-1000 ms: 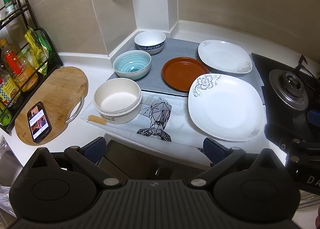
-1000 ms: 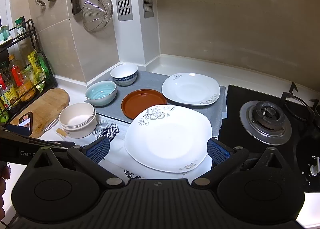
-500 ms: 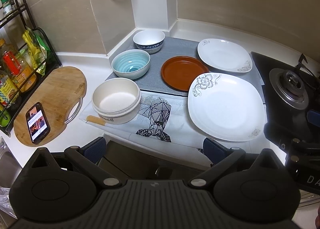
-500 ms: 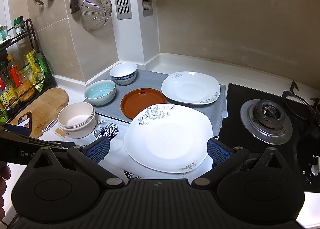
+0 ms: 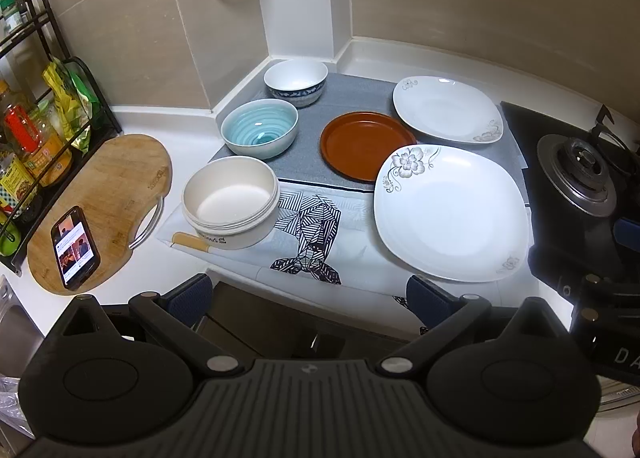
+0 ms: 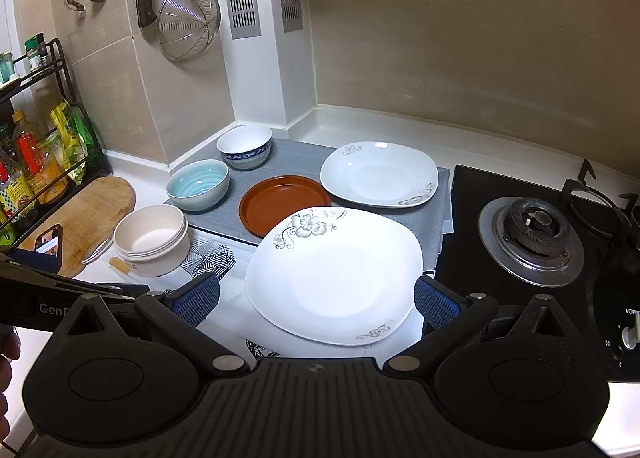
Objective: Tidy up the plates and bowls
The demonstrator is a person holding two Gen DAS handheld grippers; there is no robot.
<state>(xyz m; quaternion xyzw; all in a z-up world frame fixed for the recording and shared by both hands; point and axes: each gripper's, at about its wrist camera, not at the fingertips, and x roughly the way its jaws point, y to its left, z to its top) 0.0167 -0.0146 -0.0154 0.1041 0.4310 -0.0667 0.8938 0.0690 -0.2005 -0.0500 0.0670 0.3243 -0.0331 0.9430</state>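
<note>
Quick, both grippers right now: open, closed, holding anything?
Left gripper: open, holding nothing.
Right gripper: open, holding nothing, fingers either side of the big white plate.

Bowls (image 5: 259,133) left, plates (image 5: 450,211) right; stove (image 5: 580,173) seemingly beyond.

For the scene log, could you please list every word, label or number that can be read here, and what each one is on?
"GenR", cut off: on the left tongs' body.
"DA", cut off: on the right tongs' body.
"FOT", cut off: on the stove panel.
Dark print on the cream bowl: not clearly readable.
Bottle labels, board stamp, phone screen: too small or blurred.
</note>
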